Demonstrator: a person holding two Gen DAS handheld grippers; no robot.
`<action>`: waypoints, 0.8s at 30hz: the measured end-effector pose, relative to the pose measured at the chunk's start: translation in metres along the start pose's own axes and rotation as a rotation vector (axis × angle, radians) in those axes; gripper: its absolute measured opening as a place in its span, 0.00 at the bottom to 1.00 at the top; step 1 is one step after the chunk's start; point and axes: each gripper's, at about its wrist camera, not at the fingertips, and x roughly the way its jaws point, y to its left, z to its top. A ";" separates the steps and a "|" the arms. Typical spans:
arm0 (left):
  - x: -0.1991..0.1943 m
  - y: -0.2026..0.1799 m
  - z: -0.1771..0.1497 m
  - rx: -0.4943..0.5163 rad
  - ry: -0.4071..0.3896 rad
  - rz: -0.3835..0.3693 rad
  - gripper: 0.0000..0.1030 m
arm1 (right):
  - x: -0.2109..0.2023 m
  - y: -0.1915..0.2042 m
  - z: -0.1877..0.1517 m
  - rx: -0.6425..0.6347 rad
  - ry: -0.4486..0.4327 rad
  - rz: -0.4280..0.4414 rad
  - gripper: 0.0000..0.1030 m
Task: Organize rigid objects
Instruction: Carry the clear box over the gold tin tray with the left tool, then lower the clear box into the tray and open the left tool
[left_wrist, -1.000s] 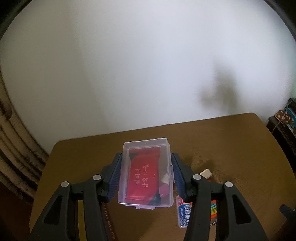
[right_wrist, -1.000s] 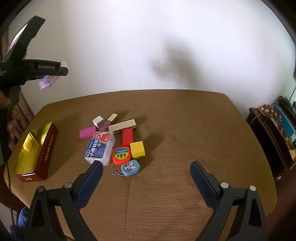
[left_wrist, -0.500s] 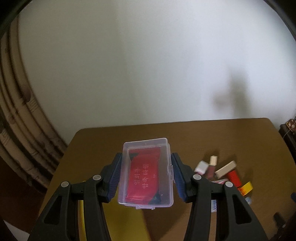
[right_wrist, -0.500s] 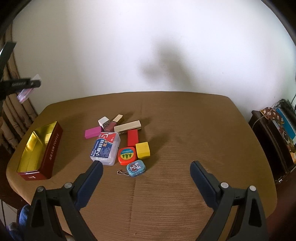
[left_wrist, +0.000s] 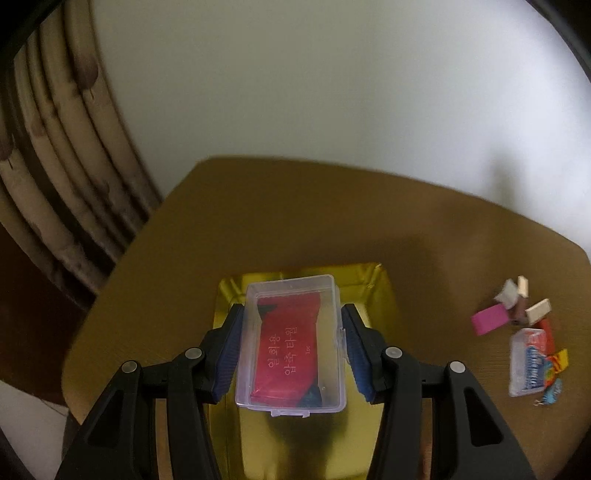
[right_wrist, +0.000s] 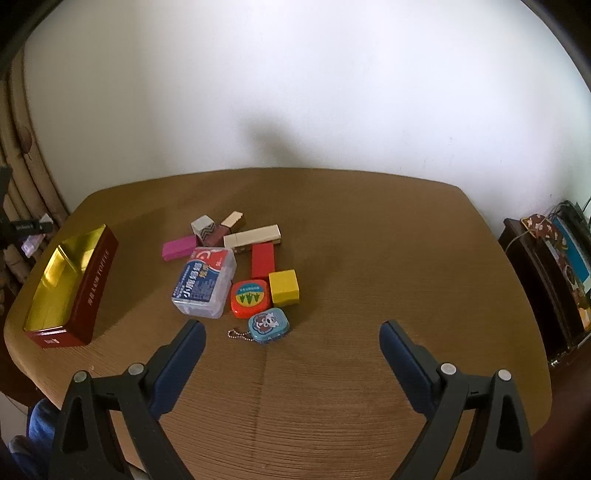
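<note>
Left wrist view: my left gripper (left_wrist: 291, 343) pinches a clear plastic case (left_wrist: 291, 345) holding a red packet, above the gold-lined box (left_wrist: 380, 295). My right gripper (right_wrist: 291, 343) hangs with jaws spread wide over the table (right_wrist: 369, 258), near the blue tin (right_wrist: 269, 324).

The case (left_wrist: 291, 347) is clear glossy plastic holding a red packet (left_wrist: 286, 354). The tray (right_wrist: 55, 280) has mirror-gold foil inside (dark red gloss outside). The table (right_wrist: 332, 369) looks finely ribbed, matt brown.
</note>
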 end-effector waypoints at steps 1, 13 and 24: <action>0.013 0.002 -0.003 -0.001 0.012 0.009 0.46 | 0.001 0.000 0.000 0.002 0.006 0.005 0.95; 0.085 -0.010 -0.008 -0.016 0.130 0.078 0.46 | 0.013 0.005 -0.003 -0.022 0.043 0.005 0.95; 0.113 -0.008 -0.009 -0.028 0.200 0.145 0.47 | 0.017 0.002 -0.005 -0.017 0.059 0.007 0.95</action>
